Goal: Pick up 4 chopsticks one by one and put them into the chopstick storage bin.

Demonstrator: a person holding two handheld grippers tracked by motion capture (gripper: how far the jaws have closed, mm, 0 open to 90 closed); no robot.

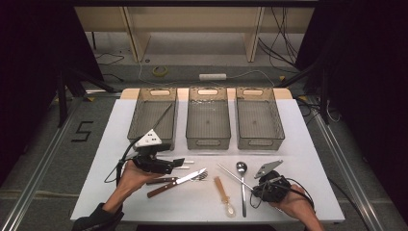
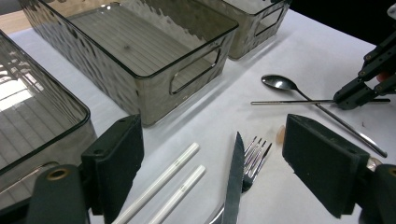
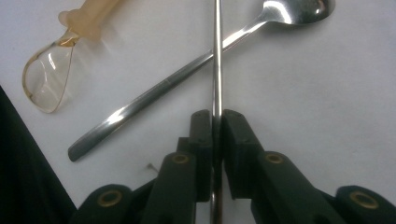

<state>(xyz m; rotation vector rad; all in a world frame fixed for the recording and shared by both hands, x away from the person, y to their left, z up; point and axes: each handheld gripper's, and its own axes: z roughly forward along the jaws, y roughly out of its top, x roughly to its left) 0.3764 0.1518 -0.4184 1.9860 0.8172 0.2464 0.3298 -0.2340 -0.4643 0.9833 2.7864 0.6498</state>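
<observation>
Metal chopstick: being pinched near one end by the right claw, resting on the white desk at the right front, and crossing over the handle of the metal spoon.

Starting at the left of the high view: standing at the far side of the desk, the left bin, smoky and clear-walled, carrying one thin stick slanting across its floor. Hovering just in front of that bin, the left claw, released, jaws standing wide apart and gripping nothing. Lying below and between those jaws, two white chopsticks side by side, pointing toward the bin. Lying just beside them, the knife with its wooden handle toward the person, blade touching the fork.

Moving toward the middle: standing in the row, the middle bin. Lying in front of it, the plastic spoon with a tan handle and a clear bowl, bowl toward the near edge, just beside the metal spoon.

Ending at the right: standing at the end of the row, the right bin. Clenching tight on the metal chopstick, the right claw, pads pressing on both sides of the thin shaft, with the person's hand wrapping the body behind it.
</observation>
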